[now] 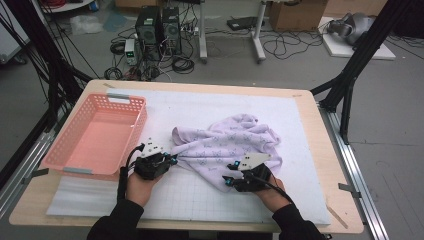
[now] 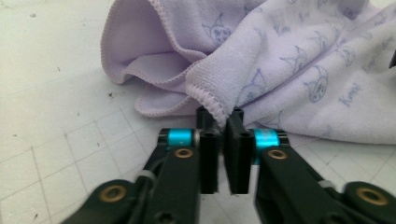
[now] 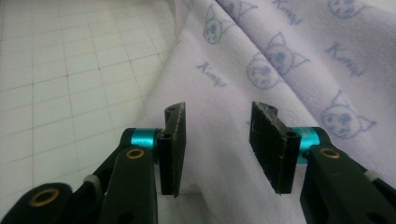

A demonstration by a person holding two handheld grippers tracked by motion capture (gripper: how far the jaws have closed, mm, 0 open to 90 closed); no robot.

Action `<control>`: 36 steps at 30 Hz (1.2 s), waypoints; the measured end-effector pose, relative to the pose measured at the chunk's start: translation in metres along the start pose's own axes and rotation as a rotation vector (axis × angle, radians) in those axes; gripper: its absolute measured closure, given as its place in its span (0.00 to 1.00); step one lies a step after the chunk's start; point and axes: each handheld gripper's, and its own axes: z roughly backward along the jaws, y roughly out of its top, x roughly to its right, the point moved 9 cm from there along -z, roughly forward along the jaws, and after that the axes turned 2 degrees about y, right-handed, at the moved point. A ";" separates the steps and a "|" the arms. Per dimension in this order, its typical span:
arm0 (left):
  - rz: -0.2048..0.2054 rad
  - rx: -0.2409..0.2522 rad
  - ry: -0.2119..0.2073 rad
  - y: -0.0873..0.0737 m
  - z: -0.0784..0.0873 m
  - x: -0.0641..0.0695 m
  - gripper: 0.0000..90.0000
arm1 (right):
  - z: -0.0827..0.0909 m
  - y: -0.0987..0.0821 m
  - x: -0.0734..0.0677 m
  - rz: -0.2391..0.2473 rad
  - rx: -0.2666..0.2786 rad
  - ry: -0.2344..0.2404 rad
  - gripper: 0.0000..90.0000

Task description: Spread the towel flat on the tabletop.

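Observation:
A crumpled lilac towel printed with cat faces lies on the white gridded mat. My left gripper is at the towel's left edge. In the left gripper view its jaws stand almost together, with the towel's stitched hem pinched between the tips. My right gripper is over the towel's near edge. In the right gripper view its jaws stand well apart, open, with flat towel cloth lying beneath and between them, untouched by the pads.
A pink plastic basket with nothing in it stands at the left of the mat, just beyond my left gripper. The wooden table edge runs along the right. Black frame struts and cables lie beyond the table.

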 end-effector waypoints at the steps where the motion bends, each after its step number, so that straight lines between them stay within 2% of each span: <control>1: -0.002 0.000 -0.002 0.000 0.000 0.000 0.96 | -0.003 -0.001 -0.001 -0.005 -0.005 0.003 0.61; 3: -0.003 -0.003 0.003 0.000 0.000 0.000 0.96 | -0.010 -0.005 -0.002 -0.003 -0.033 0.000 0.64; 4: -0.001 0.000 0.006 0.000 0.000 0.000 0.96 | -0.015 -0.008 -0.003 0.001 -0.057 0.003 0.70; 6: 0.003 0.004 0.012 0.001 0.001 -0.001 0.97 | -0.018 -0.008 -0.007 -0.006 -0.065 0.037 0.92; 7: 0.003 0.005 0.014 0.001 0.001 -0.002 0.97 | -0.018 -0.007 -0.009 -0.006 -0.070 0.048 0.95; 8: 0.003 0.008 0.017 0.002 0.002 -0.002 0.97 | -0.018 -0.006 -0.010 0.007 -0.073 0.044 0.96; 9: 0.007 0.012 0.018 0.002 0.001 -0.002 0.97 | -0.017 -0.004 -0.012 -0.001 -0.067 0.072 0.97; 11: 0.008 0.016 0.024 0.004 0.000 -0.004 0.97 | -0.013 0.005 -0.009 -0.033 -0.006 0.072 0.97; 14: 0.017 0.029 0.046 0.008 -0.003 -0.005 0.97 | -0.006 0.018 0.010 -0.085 0.063 0.020 0.97; 16: 0.032 0.038 0.066 0.010 -0.006 -0.008 0.97 | -0.004 0.022 0.026 -0.103 0.064 -0.051 0.97; 18: 0.051 0.032 0.085 0.009 -0.011 -0.012 0.97 | -0.003 0.026 0.042 -0.139 0.088 -0.103 0.97; 22: 0.066 0.026 0.112 0.007 -0.018 -0.016 0.96 | -0.007 0.025 0.073 -0.184 0.069 -0.211 0.97; 24: 0.077 0.025 0.122 0.007 -0.019 -0.016 0.87 | -0.011 0.022 0.087 -0.199 0.052 -0.260 0.97; 27: 0.096 0.031 0.121 0.009 -0.014 -0.016 0.64 | -0.016 0.016 0.099 -0.203 0.022 -0.320 0.97; 29: 0.073 0.053 0.114 0.013 -0.005 -0.013 0.60 | -0.020 0.012 0.104 -0.195 -0.006 -0.346 0.97; 32: 0.012 0.070 0.093 0.023 0.004 -0.001 0.60 | -0.024 0.008 0.105 -0.205 -0.021 -0.346 0.97; 34: -0.022 0.088 0.055 0.029 0.007 0.010 0.60 | -0.025 0.007 0.105 -0.202 -0.026 -0.349 0.97; 36: -0.066 0.076 0.012 0.031 0.006 0.023 0.59 | -0.025 0.007 0.105 -0.203 -0.028 -0.348 0.97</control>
